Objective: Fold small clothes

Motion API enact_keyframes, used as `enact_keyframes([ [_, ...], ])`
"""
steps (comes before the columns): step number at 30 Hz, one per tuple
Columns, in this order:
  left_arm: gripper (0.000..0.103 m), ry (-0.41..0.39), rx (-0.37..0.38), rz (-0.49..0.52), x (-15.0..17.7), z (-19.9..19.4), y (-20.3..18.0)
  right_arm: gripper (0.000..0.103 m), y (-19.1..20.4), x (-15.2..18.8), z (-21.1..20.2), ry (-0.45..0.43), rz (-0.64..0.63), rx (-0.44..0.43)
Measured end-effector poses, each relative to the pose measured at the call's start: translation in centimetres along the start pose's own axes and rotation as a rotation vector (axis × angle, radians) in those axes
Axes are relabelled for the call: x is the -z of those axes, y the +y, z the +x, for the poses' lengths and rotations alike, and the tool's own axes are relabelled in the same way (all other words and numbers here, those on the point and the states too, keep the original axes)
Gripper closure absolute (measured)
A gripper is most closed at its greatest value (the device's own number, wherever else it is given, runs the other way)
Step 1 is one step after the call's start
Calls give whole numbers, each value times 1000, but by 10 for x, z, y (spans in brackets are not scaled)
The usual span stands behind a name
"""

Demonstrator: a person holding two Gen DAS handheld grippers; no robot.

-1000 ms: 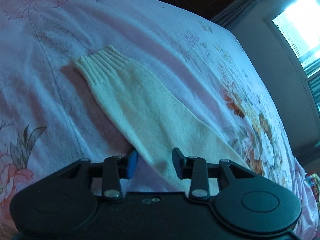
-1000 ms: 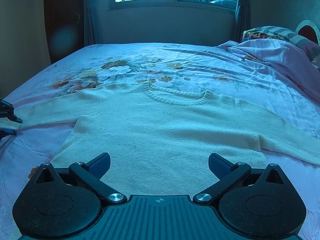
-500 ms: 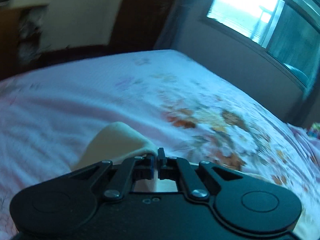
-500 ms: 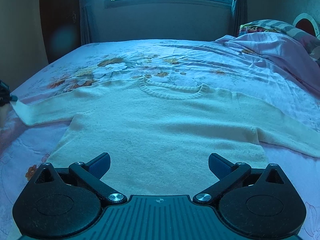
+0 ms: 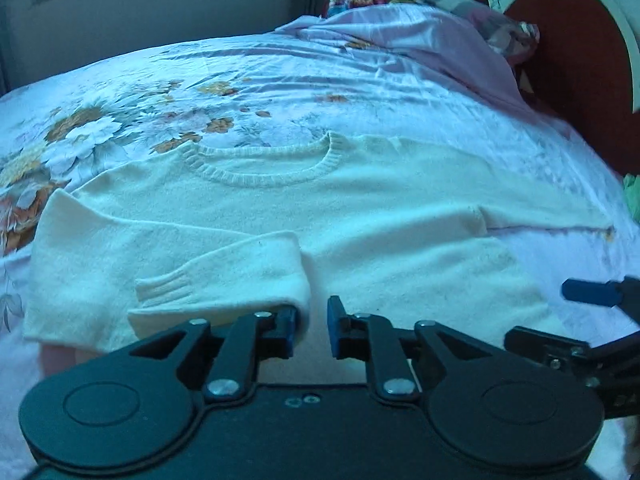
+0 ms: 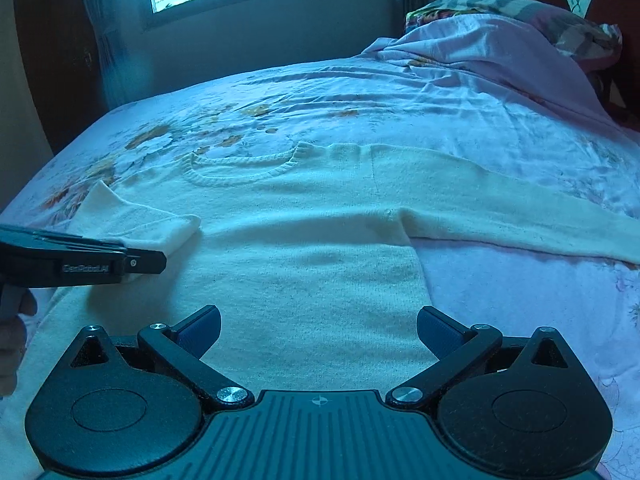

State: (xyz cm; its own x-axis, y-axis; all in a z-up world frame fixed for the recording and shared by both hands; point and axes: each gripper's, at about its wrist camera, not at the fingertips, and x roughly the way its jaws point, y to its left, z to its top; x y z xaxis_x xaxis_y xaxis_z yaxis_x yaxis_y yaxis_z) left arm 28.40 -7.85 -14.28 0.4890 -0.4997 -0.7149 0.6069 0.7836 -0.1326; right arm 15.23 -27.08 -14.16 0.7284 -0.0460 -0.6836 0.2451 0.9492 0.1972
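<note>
Where the bed (image 6: 500,128) carries the work: floral sheet spread wide, rumpled bedding heaped toward the headboard.
Sweater (image 6: 312,264): cream knit, lying flat on the sheet, neckline (image 5: 260,176) toward the window; far sleeve (image 6: 520,208) stretched straight out to the side.
Folded sleeve (image 5: 168,256): laid across the chest, ribbed cuff (image 5: 164,286) doubled back on itself, its edge just at the left tool.
Left tool (image 5: 311,328): jaws opening, a small gap showing; sleeve edge touches the inner pad (image 5: 289,330) but is not pinched. Judged to be letting go.
Right tool (image 6: 318,332): jaws wide apart, hovering over the lower body of the sweater, holding nothing.
Step in hand: release of the sleeve fold.
Doing it well: open fully before backing off, so the knit does not drag; draw straight back, low. Cuff looks bunched and probably wants smoothing flat before the far sleeve is taken.
</note>
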Motion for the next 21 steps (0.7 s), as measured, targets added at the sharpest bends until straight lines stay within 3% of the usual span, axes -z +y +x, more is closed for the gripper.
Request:
enact_keyframes([
  [4,82,-103,-17,-161,-3,-46,29,0,12,-14,11,8,22,-84],
  [7,80,-146,-122,-259,-6,-70,61,0,45,-25,21,-8,-54,-127],
  [10,80,-140,-226,-298,-4,-80,85,0,83,-24,33,-19,-157,-159],
  [15,80,-116,-283,-321,15,-90,107,3,139,-7,54,-64,-385,-106],
  [17,80,-111,-277,-345,23,-91,111,53,151,-4,66,-59,-442,-87],
  [18,80,-110,-278,-349,25,-91,112,59,155,-5,76,-37,-456,-82],
  [21,80,-112,-266,-366,29,-90,113,60,154,-11,92,-5,-438,-77],
])
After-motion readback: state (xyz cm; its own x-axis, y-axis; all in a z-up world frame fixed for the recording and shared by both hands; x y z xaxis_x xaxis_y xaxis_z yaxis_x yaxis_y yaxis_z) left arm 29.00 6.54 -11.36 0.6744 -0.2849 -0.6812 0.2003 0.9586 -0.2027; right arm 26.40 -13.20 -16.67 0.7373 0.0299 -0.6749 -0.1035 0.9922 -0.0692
